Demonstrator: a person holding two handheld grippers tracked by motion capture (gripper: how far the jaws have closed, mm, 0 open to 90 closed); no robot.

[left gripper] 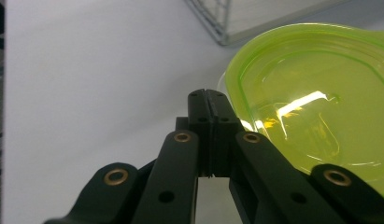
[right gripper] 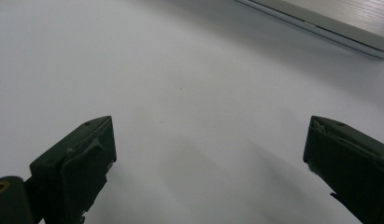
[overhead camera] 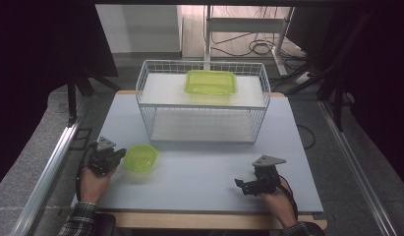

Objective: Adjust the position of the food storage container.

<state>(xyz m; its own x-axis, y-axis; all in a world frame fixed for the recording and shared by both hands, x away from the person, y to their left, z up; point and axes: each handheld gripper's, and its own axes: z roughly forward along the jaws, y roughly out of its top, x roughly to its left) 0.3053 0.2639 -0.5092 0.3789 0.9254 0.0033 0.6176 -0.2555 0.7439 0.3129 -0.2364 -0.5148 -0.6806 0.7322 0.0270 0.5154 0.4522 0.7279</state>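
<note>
Right now my left claw point(overhead camera: 120, 153) sits at the near left of the pale grey desk point(overhead camera: 204, 172), its jaws pressed together with nothing between them. Just beside its tips, on the side toward the desk's middle, stands the small round translucent lime-green plastic bowl point(overhead camera: 140, 158). In the left gripper view the closed tips point(left gripper: 208, 100) lie right at the bowl's rim point(left gripper: 316, 93) (whether they actually touch it I cannot tell). My right claw point(overhead camera: 240, 186) rests at the near right of the desk, well apart from the bowl, jaws spread wide over bare surface; the right gripper view shows the gap point(right gripper: 208, 154) between them with nothing in it. Farther back stands a white wire two-tier rack point(overhead camera: 203, 101), and on its upper shelf lies a rectangular lime-green plastic container point(overhead camera: 211, 81).
</note>
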